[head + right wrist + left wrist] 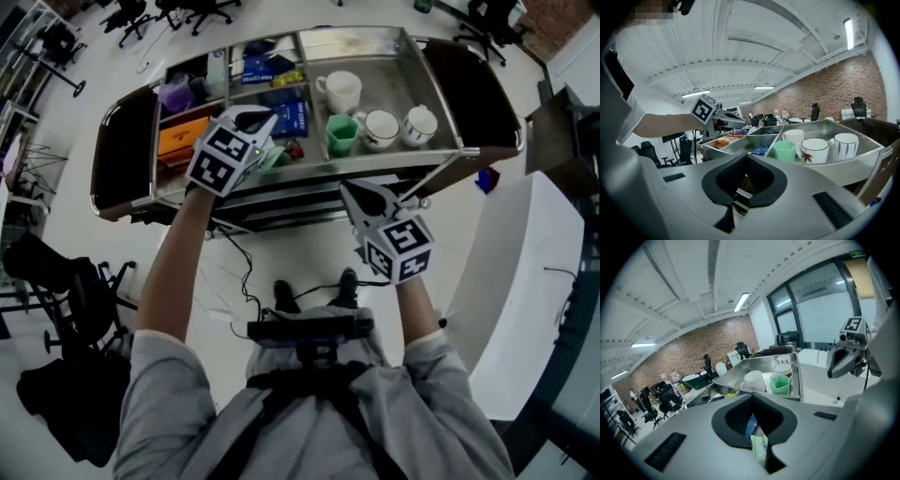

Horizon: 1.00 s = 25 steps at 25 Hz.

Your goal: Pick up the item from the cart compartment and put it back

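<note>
Over the middle compartment of the cart (441, 148): pinching a thin pale-green packet (758, 450) with the left gripper (764, 439), jaws closed right down on it, packet poking out below the tips. Picking up the same packet from the head camera as a green scrap just beside that gripper, above the compartment's near edge and next to the blue box (292, 117); not managing to tell whether it is clear of the tray floor. Holding the right gripper (354, 195) off the cart, just in front of the near rail, jaws meeting tip to tip and gripping nothing. Seeing the green cup (341, 134) upright in the right-hand compartment, with three white mugs (382, 128) beside it. Seeing the orange box (180, 139) in the left-hand compartment.
</note>
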{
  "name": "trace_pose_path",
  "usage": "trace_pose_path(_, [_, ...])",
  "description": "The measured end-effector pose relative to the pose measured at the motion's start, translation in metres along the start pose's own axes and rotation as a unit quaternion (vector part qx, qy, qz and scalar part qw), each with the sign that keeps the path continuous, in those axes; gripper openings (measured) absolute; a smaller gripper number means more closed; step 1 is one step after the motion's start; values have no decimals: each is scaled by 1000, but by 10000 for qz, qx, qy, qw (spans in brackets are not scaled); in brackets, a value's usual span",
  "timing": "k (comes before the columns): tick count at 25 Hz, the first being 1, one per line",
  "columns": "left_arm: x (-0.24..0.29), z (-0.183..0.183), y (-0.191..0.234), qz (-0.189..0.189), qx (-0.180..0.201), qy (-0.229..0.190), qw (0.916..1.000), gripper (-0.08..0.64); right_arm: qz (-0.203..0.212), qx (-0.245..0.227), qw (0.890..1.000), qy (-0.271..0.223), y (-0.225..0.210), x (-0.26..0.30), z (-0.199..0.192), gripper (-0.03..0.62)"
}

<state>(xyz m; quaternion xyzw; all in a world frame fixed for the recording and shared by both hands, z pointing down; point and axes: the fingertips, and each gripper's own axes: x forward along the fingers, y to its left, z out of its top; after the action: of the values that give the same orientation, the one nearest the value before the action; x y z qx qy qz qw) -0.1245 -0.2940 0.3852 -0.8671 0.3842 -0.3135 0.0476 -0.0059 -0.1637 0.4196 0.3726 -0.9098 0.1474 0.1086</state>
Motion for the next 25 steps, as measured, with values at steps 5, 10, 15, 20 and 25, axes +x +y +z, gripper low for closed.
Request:
trace_pose_path(5, [-52,1,-2,295,-1060,-686,9916,6,73,-123,9999,10,10,6,6,9])
trace_pose_path(10, [-98,-17,-8,705,-1828,-1087,9746,6,98,-209,9997,72,16,11,8,9])
trace_pose_path(15, [-130,-47,-16,1049,-2537,-1334,9523,6,44,-195,9996,176,17,16,5,9])
trace_pose_path(20, [-148,-70,-23,1263,-2755,-1267,9445,6,-36,-152,9998,156,16,16,9,9])
trace_pose_path(25, [-157,-89,-34,1360,-2921,-1178,9393,6,-111,-133,9998,122,15,17,11,9])
